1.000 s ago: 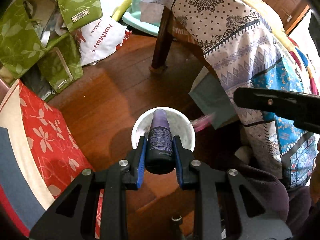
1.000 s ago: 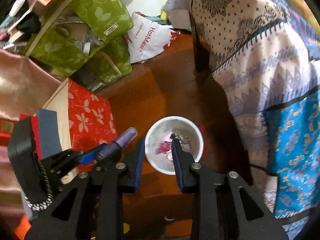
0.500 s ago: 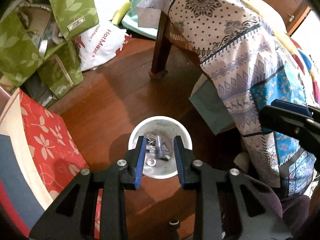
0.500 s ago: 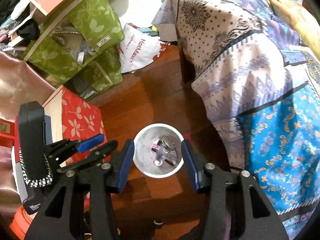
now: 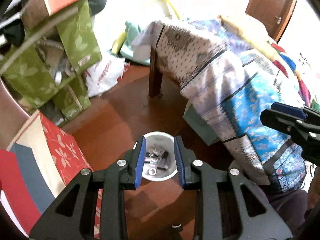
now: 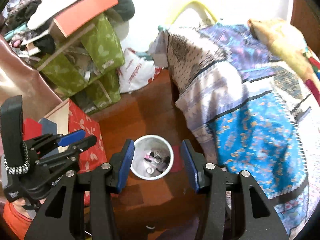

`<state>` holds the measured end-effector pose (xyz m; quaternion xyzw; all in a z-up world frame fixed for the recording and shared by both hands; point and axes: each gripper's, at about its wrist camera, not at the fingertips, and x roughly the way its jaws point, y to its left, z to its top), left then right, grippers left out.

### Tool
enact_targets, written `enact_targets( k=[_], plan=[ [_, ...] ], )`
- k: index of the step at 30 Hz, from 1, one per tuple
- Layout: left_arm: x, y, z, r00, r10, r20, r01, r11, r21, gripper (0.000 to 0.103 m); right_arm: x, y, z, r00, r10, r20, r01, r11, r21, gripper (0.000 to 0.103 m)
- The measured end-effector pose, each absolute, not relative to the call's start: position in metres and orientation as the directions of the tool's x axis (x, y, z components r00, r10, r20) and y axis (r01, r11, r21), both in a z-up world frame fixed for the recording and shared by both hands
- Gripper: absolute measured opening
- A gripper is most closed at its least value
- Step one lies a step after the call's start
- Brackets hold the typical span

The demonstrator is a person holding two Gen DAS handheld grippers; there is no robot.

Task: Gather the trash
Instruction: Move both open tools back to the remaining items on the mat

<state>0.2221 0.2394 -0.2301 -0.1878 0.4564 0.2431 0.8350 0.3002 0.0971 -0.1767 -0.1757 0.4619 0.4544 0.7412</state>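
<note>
A white bin [image 5: 158, 158] on the wooden floor [image 5: 112, 120] holds small scraps (too blurred to name). Above it, 2 empty grippers: left gripper [image 5: 159, 163] partly spread, right gripper [image 6: 158, 166] wide. A low swing could likely tip it.

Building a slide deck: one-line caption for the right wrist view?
Open right gripper above a white bin of trash on the wooden floor, left gripper open alongside.

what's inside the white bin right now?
The white bin holds a small pile of mixed trash: dark pieces, a pink scrap, a round white cap. Lower layers are covered, and the items are too small to identify.
</note>
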Motion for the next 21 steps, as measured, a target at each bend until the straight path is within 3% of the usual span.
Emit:
enact_targets(
  k=[12,21],
  plan=[
    [0.257,0.158,-0.148,0.597,0.266,-0.757,-0.448,0.893,-0.04,0.033,0.32,0.007,-0.11,0.337,0.578,-0.743,-0.777,0.617,0.127,0.045],
    [0.32,0.089,-0.124,0.67,0.193,-0.716,-0.303,0.953,-0.026,0.038,0.363,-0.077,-0.085,0.478,0.53,-0.701,-0.675,0.732,0.094,0.045]
  ],
)
